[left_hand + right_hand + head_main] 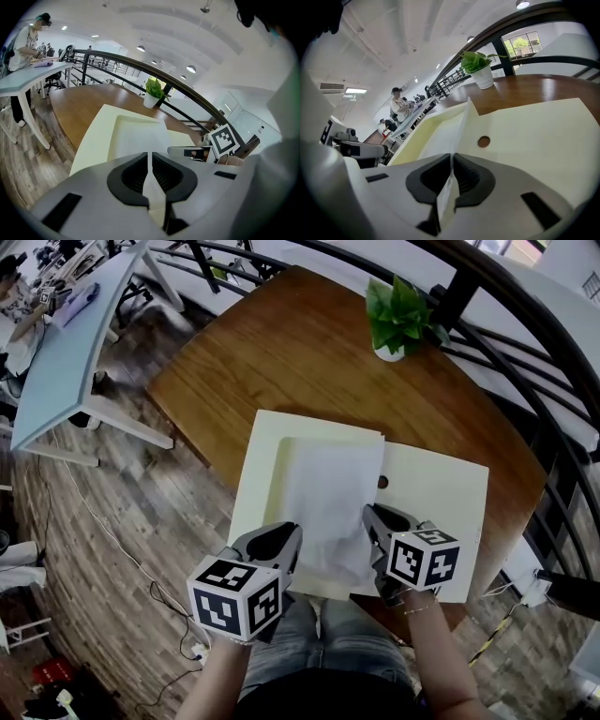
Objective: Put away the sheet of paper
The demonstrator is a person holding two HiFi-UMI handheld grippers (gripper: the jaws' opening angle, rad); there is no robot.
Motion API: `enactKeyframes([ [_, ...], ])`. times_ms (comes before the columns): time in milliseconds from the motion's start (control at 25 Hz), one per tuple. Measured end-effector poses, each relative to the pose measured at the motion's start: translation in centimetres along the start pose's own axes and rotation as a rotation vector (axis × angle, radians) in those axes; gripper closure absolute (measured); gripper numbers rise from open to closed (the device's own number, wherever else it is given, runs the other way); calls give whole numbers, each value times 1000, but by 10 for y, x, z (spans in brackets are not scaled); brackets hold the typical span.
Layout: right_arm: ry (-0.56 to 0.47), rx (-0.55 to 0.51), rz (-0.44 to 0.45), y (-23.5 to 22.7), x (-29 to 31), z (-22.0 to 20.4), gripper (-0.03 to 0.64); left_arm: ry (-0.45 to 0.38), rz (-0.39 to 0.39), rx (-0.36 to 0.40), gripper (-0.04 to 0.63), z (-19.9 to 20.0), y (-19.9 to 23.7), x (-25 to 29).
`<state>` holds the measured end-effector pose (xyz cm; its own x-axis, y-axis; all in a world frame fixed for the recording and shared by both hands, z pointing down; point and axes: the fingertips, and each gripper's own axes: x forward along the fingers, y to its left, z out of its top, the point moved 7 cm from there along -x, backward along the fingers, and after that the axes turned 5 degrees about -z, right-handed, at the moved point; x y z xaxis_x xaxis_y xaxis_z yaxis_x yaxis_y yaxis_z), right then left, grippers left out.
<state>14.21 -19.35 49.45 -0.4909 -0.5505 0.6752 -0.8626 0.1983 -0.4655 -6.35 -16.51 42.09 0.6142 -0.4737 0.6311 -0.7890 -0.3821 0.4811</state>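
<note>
left gripper (289,538): jaws pinched on near edge of sheet of paper (330,502) | right gripper (377,526): pinching it too | likely why: keeps it flat over folder (441,512)

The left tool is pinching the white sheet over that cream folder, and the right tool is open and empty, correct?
Not quite: the right tool is shut on the white sheet too. The right gripper view shows the paper's edge pinched between its jaws. The left tool does pinch the sheet over the cream folder.
</note>
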Motion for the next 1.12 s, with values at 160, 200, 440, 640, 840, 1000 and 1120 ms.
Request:
enactKeyframes([
  [160,11,-20,15,7,7,2,583,-2,11,-10,554,0,5,-4],
  [200,15,-29,19,9,9,3,583,-1,11,-12,554,0,6,-4],
  [440,47,-58,44,17,23,4,583,5,18,-12,554,-1,8,-5],
  [640,65,-70,48,24,30,2,583,7,18,-14,554,-2,9,-8],
  [840,69,-67,57,29,37,2,581,9,17,-16,554,-2,12,-9],
  [1000,79,-62,69,32,42,2,511,13,15,-12,554,-2,13,-9],
  [1120,89,-59,80,37,45,1,494,12,14,-9,554,-2,14,-11],
])
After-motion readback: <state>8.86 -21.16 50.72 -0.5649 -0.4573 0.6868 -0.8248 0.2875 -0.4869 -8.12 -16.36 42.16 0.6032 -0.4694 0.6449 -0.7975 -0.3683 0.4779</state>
